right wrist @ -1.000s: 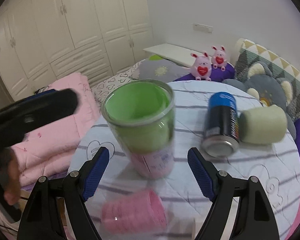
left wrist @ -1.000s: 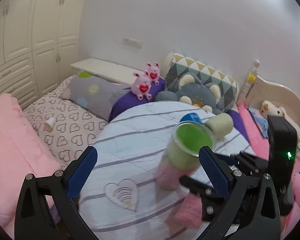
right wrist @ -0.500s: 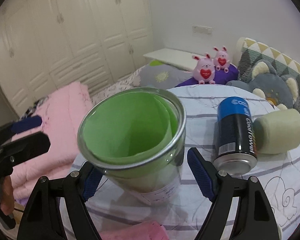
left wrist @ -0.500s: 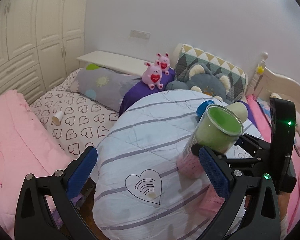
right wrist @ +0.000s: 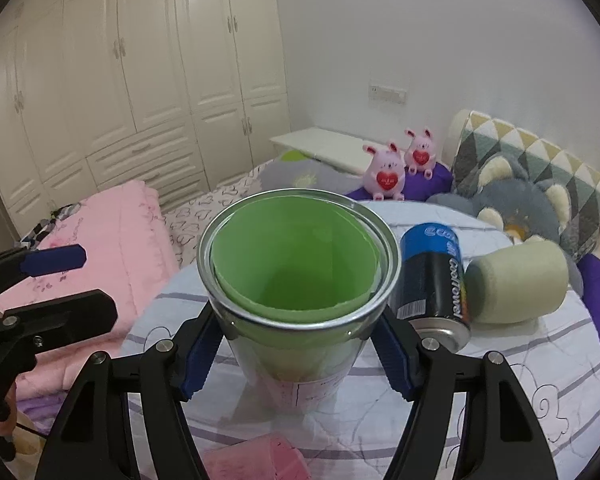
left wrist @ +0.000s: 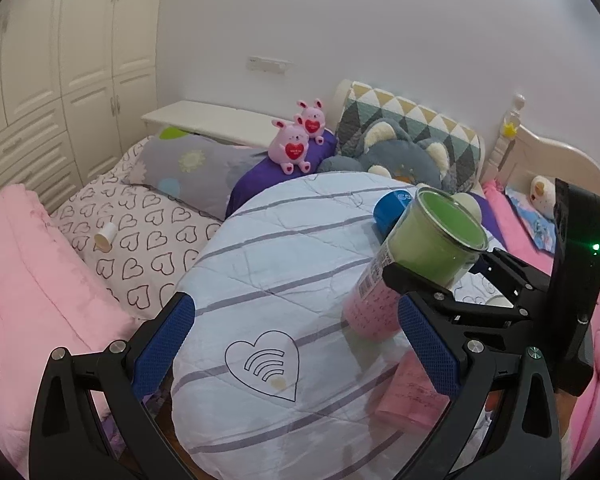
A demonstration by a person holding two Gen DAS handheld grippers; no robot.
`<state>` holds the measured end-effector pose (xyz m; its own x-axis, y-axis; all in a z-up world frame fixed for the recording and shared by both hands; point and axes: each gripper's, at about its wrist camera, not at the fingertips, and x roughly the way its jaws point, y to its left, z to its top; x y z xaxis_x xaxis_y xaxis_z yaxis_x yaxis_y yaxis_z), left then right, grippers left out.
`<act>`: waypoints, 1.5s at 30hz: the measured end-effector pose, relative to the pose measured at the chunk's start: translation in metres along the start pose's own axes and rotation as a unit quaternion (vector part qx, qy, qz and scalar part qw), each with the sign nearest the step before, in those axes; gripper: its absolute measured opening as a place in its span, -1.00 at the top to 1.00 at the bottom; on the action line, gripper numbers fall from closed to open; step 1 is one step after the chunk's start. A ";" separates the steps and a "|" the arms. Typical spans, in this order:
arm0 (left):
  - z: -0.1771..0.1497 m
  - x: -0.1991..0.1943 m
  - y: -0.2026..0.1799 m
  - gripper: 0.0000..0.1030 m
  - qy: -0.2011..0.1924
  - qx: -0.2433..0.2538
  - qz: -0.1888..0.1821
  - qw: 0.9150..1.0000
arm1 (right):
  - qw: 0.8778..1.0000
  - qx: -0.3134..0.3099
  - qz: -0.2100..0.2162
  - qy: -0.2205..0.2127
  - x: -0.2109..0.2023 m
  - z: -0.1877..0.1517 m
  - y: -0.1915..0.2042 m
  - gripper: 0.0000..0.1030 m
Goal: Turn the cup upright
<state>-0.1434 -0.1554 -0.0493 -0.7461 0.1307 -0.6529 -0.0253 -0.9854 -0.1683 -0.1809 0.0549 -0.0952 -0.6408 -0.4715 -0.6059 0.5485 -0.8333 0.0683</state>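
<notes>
Now your right tool [right wrist: 296, 354] is pinching the cup [right wrist: 298, 280] low in the centre of the right wrist frame, its blue pads [right wrist: 199, 354] pressed against both sides of the clear wall just under the metal rim. The cup's mouth faces up toward the camera, showing the green liner inside, and its pink lower part reaches down toward the striped quilt [right wrist: 540, 380]; whether the base touches the quilt you cannot tell. From the left wrist view the same cup [left wrist: 428, 256] sits right of centre, leaning with its mouth toward the upper right, and the right tool's black arms clamp it from the right edge of the frame.

Your left tool [left wrist: 296, 350] is spread wide across the bottom of its frame with nothing between the pads, hanging over the heart print on the quilt.

Just right of the cup in the right wrist view, a blue and black can [right wrist: 434, 280] lies on its side, with a pale green roll [right wrist: 518, 286] touching it further right. A pink cup [left wrist: 412, 396] lies on its side at the lower right of the left wrist frame. Two pink bunny toys [right wrist: 384, 176] sit above centre.
</notes>
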 end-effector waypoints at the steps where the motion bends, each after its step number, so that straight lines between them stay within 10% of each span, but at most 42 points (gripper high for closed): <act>1: 0.000 0.000 0.000 -0.99 0.001 0.000 0.001 1.000 | 1.000 -0.001 -0.007 -0.001 -0.001 0.001 0.000 -0.37; 31: -0.019 -0.028 -0.076 -0.99 -0.010 0.050 -0.020 0.998 | 0.996 -0.004 -0.082 -0.015 -0.078 -0.022 -0.027 -0.60; 45: -0.044 -0.063 -0.145 -0.99 -0.057 0.100 0.034 0.993 | 0.992 0.036 -0.111 -0.040 -0.139 -0.055 -0.062 -0.60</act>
<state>-0.0634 -0.0157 -0.0168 -0.8207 0.0605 -0.5681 -0.0950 -0.9950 0.0313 -0.0957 0.1878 -0.0587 -0.7833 -0.2936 -0.5479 0.3517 -0.9361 -0.0012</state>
